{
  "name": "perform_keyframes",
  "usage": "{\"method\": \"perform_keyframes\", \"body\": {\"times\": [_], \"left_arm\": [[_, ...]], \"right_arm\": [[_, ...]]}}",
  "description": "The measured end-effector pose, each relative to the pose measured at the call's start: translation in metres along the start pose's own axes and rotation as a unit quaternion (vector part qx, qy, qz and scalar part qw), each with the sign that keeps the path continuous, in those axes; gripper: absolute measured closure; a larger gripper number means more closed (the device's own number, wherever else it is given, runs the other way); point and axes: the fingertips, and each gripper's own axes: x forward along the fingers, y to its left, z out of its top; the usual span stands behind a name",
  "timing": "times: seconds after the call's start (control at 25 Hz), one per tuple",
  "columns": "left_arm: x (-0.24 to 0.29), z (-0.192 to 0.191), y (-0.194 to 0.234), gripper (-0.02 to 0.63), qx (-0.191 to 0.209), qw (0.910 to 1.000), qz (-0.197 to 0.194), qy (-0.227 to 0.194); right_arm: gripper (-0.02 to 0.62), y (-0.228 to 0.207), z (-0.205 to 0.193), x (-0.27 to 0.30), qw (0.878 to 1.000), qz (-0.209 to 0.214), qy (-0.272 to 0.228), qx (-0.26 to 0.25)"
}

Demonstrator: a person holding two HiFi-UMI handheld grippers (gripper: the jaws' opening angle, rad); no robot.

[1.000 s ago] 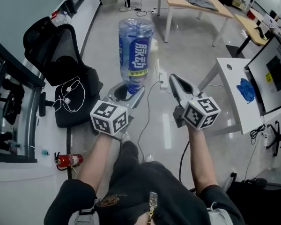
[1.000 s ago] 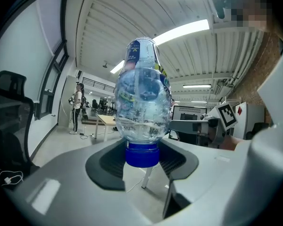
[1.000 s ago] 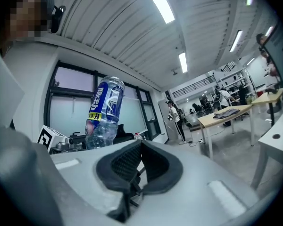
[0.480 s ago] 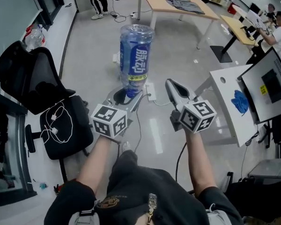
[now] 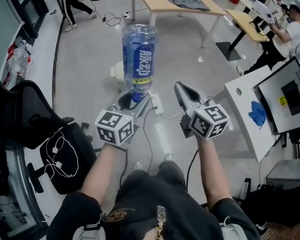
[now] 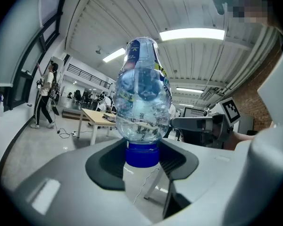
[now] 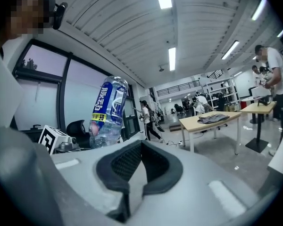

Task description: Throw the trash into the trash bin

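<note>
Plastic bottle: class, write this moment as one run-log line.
left gripper: shut on plastic bottle at its blue cap, bottle cap-down | right gripper: shut, empty | trash: not yet binned

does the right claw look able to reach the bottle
Probably yes: the bottle sticks up from the left claw gripping its cap, with nothing between it and the right claw beside it. That claw is shut, so it must open first.

The bottle [image 5: 138,59] partly hides a pale round thing [image 5: 117,73], too small to identify.
</note>
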Motion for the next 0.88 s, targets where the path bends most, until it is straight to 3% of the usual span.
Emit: {"method": "perform_keyframes", "body": {"times": [0.32, 0.52, 0.88], "left_arm": [[0.105, 0.006, 0.037, 0.402, 0.003, 0.9996, 0.030, 0.000], [0.171, 0.012, 0.058, 0.402, -0.009, 0.9974, 0.072, -0.002], [0.226, -0.014, 0.145, 0.402, -0.021, 0.9897, 0.140, 0.016]], "right_arm": [[0.592, -0.103, 0.007, 0.064, 0.999, 0.035, 0.000, 0.007], [0.592, -0.168, 0.010, 0.112, 0.997, 0.076, 0.021, 0.008], [0.592, -0.221, -0.047, 0.228, 0.988, 0.124, 0.090, 0.022]]}}
